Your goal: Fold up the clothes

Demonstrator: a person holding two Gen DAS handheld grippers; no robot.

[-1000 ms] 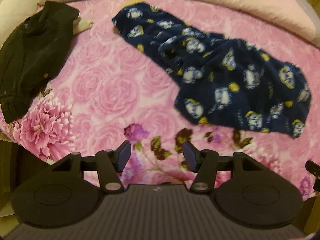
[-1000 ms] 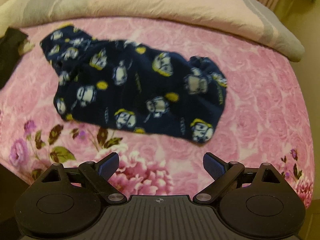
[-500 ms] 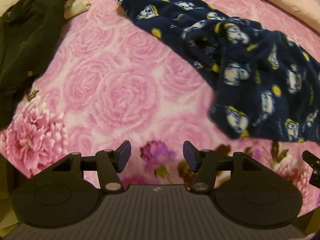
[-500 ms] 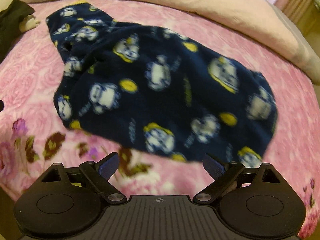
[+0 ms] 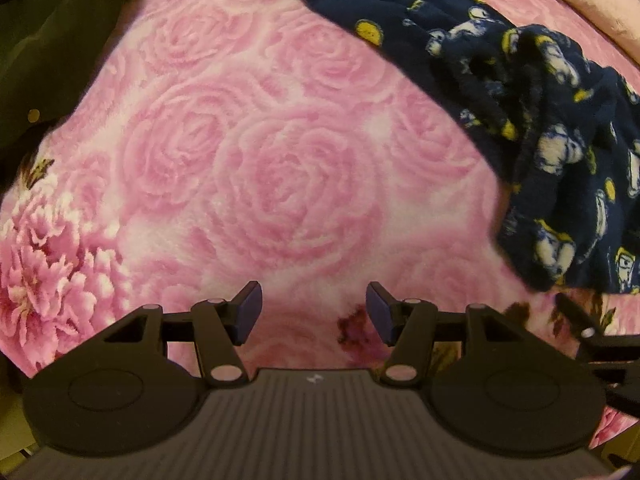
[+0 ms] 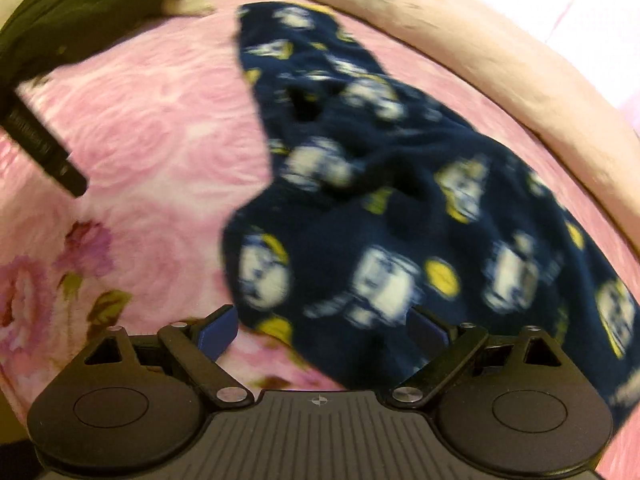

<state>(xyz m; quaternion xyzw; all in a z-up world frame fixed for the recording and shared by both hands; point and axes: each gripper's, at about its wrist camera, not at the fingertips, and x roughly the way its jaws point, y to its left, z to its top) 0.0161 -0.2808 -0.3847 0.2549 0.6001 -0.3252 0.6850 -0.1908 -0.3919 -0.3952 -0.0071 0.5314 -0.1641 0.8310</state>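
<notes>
A navy fleece garment (image 5: 532, 112) printed with white and yellow cartoon figures lies crumpled on the pink rose blanket (image 5: 280, 168). My left gripper (image 5: 314, 311) hangs open, pointing down over bare blanket to the left of the garment, with nothing between its fingers. In the blurred right wrist view the navy garment (image 6: 400, 232) fills the middle. My right gripper (image 6: 323, 330) is open just above the garment's near corner, which shows between the two fingers; the pads are apart from it.
A dark green garment (image 5: 52, 40) lies at the blanket's upper left and shows again as the dark garment (image 6: 80, 12) in the right view. A cream duvet (image 6: 500, 68) runs along the far side. The left tool's black body (image 6: 44, 148) enters at the left.
Both grippers have sunk toward the bed. The left view slid onto bare blanket left of the navy garment. The right gripper rolled and closed in on the garment's near corner. Jaws unchanged.
</notes>
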